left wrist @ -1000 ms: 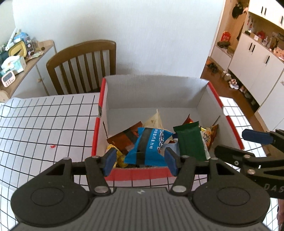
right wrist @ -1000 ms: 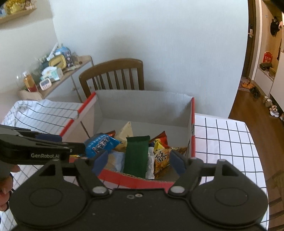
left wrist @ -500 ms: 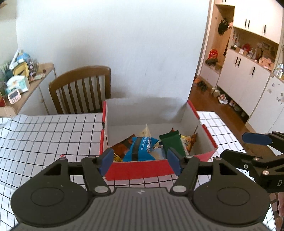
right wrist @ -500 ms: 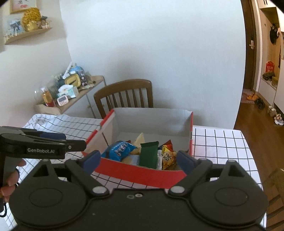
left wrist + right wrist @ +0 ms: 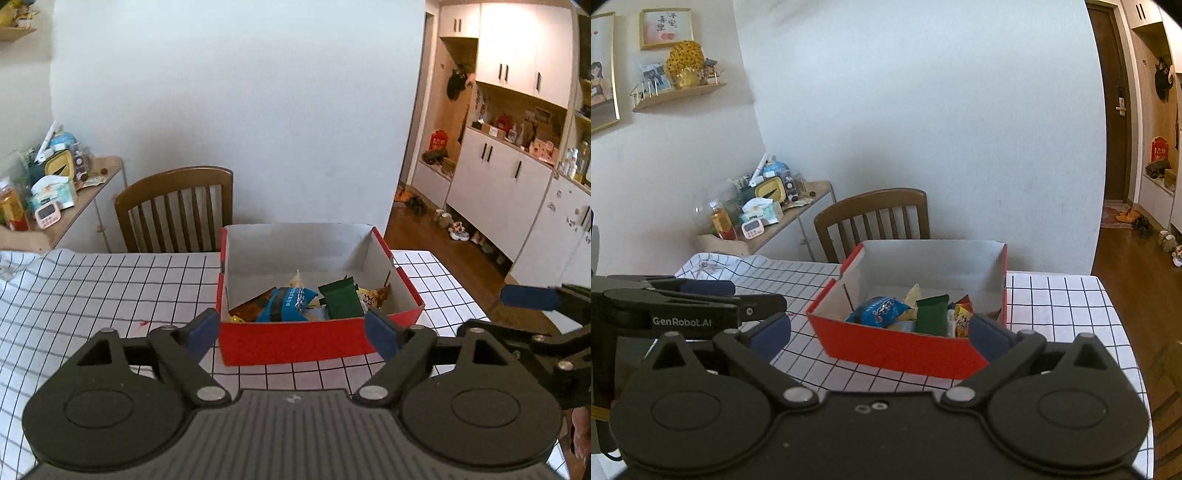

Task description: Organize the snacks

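Left wrist view looks over the left tool, whose blue-padded jaws are opening with nothing between them, held back from the red cardboard box with white inner walls. That box sits on the table under a white cloth with a black grid, and the snacks lie heaped in its near half: a blue foil packet, a dark green wrapper standing beside it, and orange and yellow packets against the right wall; what lies under them I can't quite make out. From the right wrist view the right tool is likewise spreading its jaws, empty, short of the box's near corner, with the left tool showing side-on at the left edge. A brown wooden slat-back chair stands behind the table, against the pale wall, and a cluttered wooden side shelf stands to the left of it.
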A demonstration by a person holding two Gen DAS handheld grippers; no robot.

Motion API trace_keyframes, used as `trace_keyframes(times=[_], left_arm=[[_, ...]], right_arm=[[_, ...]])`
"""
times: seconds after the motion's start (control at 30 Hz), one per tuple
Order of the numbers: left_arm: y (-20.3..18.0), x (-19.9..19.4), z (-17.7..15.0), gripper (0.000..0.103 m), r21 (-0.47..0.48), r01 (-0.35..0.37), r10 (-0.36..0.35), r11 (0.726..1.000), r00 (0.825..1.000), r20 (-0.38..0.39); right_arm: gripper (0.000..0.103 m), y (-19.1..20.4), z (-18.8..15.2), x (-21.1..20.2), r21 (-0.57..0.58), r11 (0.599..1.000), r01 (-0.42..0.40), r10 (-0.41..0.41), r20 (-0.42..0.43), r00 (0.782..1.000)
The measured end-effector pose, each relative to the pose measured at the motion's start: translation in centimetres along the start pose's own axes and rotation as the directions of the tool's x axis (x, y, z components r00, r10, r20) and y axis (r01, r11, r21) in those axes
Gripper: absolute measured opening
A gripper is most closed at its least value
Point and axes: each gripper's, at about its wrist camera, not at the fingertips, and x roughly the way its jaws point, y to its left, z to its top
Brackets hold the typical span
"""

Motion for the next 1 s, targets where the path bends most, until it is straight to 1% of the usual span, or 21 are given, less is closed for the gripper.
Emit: trace_keyframes(times=[0.13, 0.17, 0.23, 0.27, 0.43, 0.67, 1.0], left_arm=[[0.3, -0.9, -0.4, 0.088, -0.018, 0.0, 0.0, 1.0, 1.0, 0.009], [0.4, -1.1, -0.5, 0.09, -0.022, 0.009, -0.008, 1.0, 1.0, 0.013], [0.5, -1.5, -0.6, 0.101, -0.028, 0.03, -0.029, 0.999, 0.999, 0.013], [0.5, -1.7, -0.8, 0.102, -0.03, 0.035, -0.034, 0.999, 0.999, 0.015], [0.3, -2.9, -1.2, 0.102, -0.028, 0.045, -0.044, 0.999, 0.999, 0.028], [-0.1, -4.5, -1.9, 0.102, -0.037, 0.088, -0.086, 0.995, 0.996, 0.035], [-0.6, -5.9, -2.3, 0.102, -0.046, 0.046, -0.043, 0.998, 0.998, 0.054]], right_arm=[[0.103, 0.4, -0.6, -1.1, 0.003, 1.0, -0.011, 0.011, 0.008, 1.0], [0.103, 0.6, -0.8, -1.4, 0.0, 1.0, -0.008, 0.008, 0.012, 1.0], [0.103, 0.9, -1.1, -2.0, -0.009, 1.0, -0.008, 0.008, 0.019, 1.0], [0.103, 1.0, -1.2, -2.3, -0.011, 1.0, -0.009, 0.009, 0.024, 1.0], [0.103, 1.4, -1.6, -3.4, -0.018, 1.0, 0.0, 0.001, 0.055, 0.999], [0.103, 1.2, -1.9, -4.2, 0.004, 1.0, 0.027, -0.027, 0.061, 0.998], [0.103, 1.6, -2.0, -4.8, 0.009, 0.999, 0.031, -0.032, 0.073, 0.997]])
